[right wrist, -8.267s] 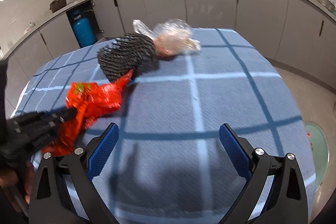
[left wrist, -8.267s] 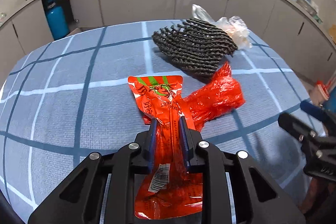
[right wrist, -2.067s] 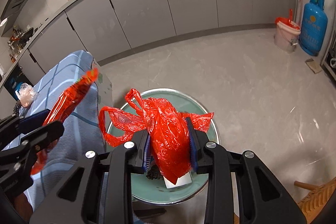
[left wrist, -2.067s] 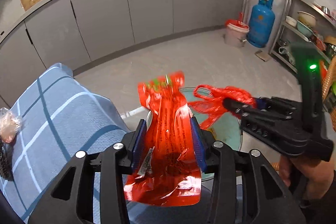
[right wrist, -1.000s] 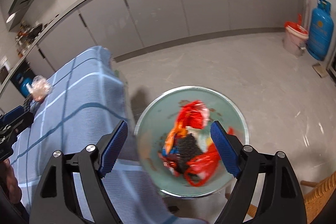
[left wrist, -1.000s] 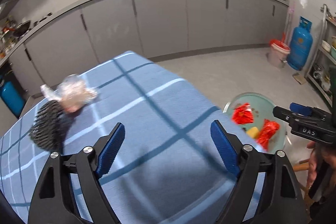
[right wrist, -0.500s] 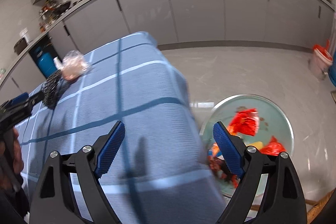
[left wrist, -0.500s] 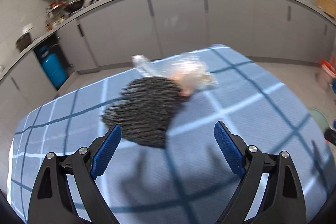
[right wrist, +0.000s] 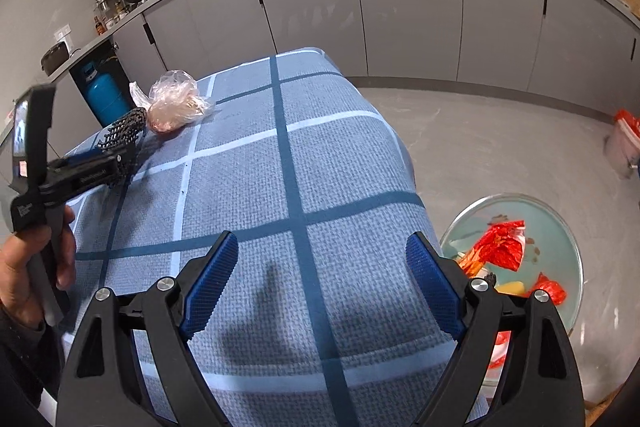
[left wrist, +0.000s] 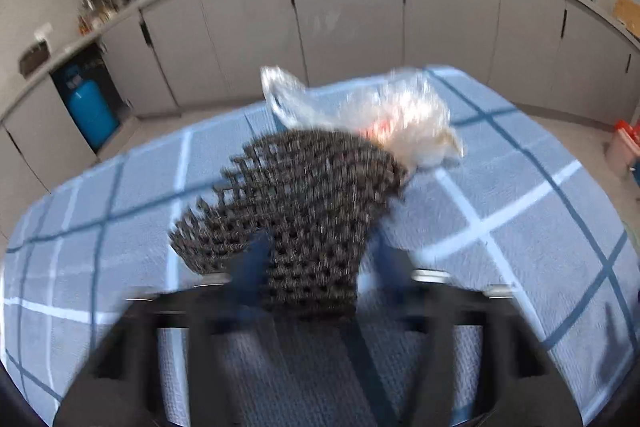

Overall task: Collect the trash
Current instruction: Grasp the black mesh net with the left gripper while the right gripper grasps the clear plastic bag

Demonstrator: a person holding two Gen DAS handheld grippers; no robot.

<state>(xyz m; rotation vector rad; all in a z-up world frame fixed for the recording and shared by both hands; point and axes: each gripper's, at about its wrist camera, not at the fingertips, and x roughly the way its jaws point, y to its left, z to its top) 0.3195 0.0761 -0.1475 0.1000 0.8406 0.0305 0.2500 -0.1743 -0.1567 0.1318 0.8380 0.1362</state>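
A black foam net lies on the blue checked tablecloth, with a clear plastic bag just behind it. My left gripper is blurred; its blue pads stand on either side of the net's near end, closing in on it. In the right wrist view the left gripper sits at the net, beside the clear bag. My right gripper is open and empty over the table's near right part. The trash bin on the floor holds red wrappers.
Grey kitchen cabinets run along the wall. A blue gas cylinder stands at the left. A small white and red bucket stands on the floor at the right. The table edge drops off near the bin.
My left gripper has swung from the bin back to the table and moved up to the black net, with its jaws narrowing around it. My right gripper has turned from the bin towards the table.
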